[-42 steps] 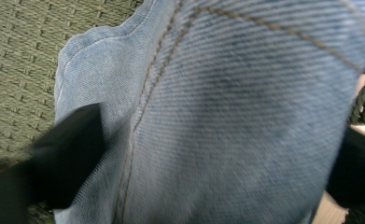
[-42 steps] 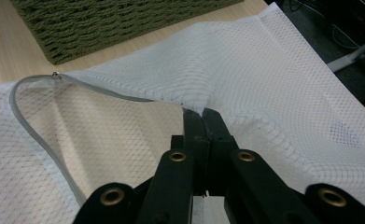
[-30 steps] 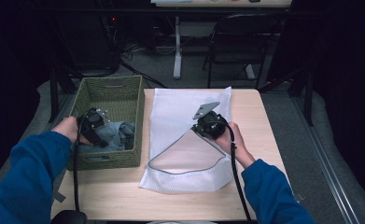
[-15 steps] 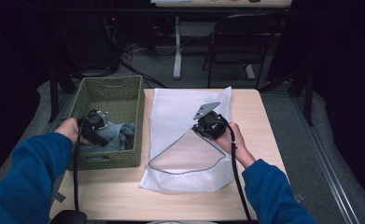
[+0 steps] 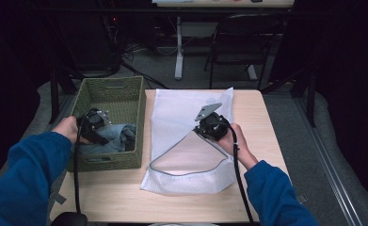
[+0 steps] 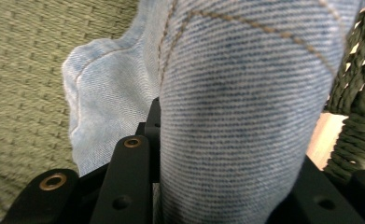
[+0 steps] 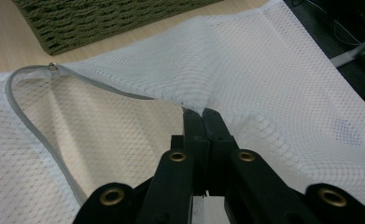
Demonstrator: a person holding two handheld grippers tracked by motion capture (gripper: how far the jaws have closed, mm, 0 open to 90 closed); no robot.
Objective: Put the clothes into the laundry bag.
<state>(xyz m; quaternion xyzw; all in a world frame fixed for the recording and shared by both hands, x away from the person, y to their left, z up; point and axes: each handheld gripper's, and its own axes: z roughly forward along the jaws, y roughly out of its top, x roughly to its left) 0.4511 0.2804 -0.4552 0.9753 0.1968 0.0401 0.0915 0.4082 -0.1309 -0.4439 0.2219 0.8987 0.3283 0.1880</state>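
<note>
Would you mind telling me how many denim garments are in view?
1: a light blue denim garment lies in the green woven basket, gripped by the left gripper; more may be hidden beneath.

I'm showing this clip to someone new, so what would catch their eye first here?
Probably the white mesh laundry bag spread across the table, its mouth held open by the right gripper, shut on the upper edge. Next, the green woven basket at the table's left, where the left gripper has just closed on light blue jeans.
</note>
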